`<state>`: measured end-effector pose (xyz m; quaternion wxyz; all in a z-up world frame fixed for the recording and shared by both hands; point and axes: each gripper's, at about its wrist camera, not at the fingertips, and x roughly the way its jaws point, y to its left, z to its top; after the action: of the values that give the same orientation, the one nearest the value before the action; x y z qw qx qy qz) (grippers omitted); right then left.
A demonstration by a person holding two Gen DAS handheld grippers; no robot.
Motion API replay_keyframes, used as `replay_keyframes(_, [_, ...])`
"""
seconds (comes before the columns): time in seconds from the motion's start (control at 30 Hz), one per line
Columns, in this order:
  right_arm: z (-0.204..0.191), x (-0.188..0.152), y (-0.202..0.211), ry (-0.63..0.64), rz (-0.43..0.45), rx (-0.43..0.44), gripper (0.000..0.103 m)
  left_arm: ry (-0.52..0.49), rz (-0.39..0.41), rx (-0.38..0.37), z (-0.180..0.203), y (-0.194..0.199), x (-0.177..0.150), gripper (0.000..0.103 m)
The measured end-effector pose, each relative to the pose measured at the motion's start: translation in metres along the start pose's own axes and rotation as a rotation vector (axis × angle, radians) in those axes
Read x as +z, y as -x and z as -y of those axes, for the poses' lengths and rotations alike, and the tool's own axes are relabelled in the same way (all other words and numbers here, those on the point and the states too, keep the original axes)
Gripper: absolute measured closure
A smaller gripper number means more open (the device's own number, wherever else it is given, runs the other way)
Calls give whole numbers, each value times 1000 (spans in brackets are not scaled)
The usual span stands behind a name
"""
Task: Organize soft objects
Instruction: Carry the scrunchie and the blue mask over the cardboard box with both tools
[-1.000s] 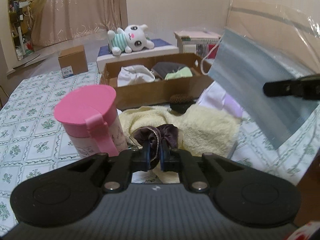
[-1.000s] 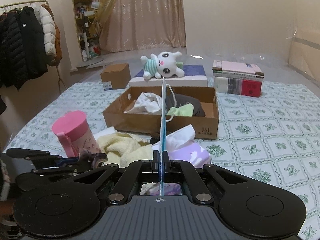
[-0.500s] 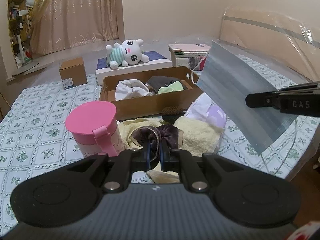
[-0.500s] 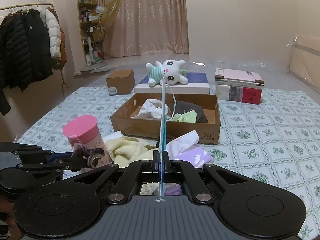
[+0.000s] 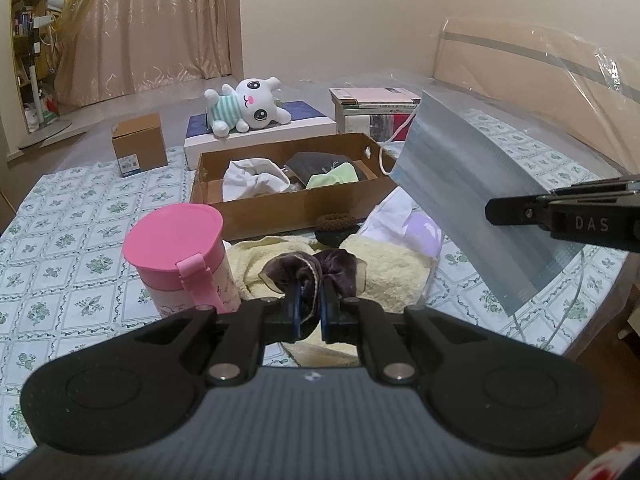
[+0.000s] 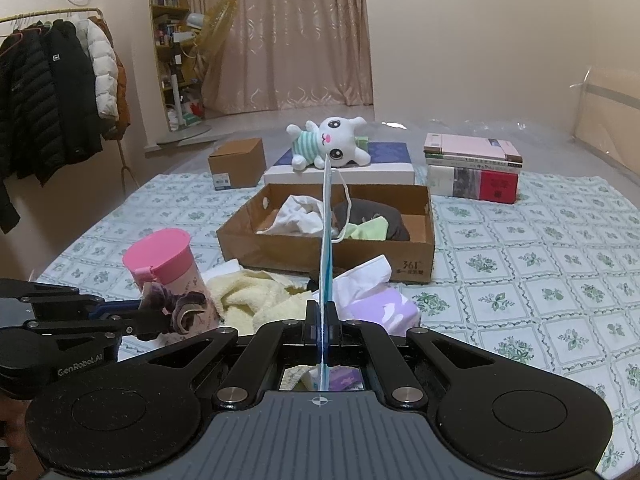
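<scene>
My left gripper [image 5: 309, 292] is shut on a dark purple scrunchie [image 5: 320, 270] and holds it above a yellow towel [image 5: 384, 264]; both show at the left of the right wrist view, the gripper [image 6: 156, 320] and the scrunchie [image 6: 180, 308]. My right gripper [image 6: 321, 312] is shut on a blue face mask [image 6: 326, 240], seen edge-on; in the left wrist view the mask [image 5: 472, 196] hangs at the right from the gripper [image 5: 494, 212]. An open cardboard box [image 6: 412, 256] with cloths inside lies ahead.
A pink lidded cup [image 5: 180, 252] stands left of the towel. A purple tissue pack [image 6: 376, 304] lies right of it. A plush bunny [image 6: 332, 144] on a flat box, a small carton [image 6: 238, 162] and stacked books [image 6: 472, 168] lie behind.
Both grippers have lifted and pulled back from the bed, the left with the scrunchie and the right with the mask. Objects on the bed look smaller and farther.
</scene>
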<state>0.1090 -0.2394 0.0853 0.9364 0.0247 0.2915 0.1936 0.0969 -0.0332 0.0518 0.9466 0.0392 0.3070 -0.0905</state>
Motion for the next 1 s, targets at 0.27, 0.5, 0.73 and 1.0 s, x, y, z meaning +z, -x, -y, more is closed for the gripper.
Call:
replay_keyframes(0.27, [7,7,-7,2,-3,4,102,-5,17,-32,-8,-3,19,95])
replay_keyframes(0.5, [22,31,-22,4,3,12,102,-32,35,-59,-24,-14,53,95])
replay_keyframes(0.73, [45,67,-53,6,-4,18,102,-50,24,-96,-52,-38,103,95])
replay_keyframes(1.0, [84,114,-113,-44,-16,-25,102,-104,8,-98,-66,-84,156,95])
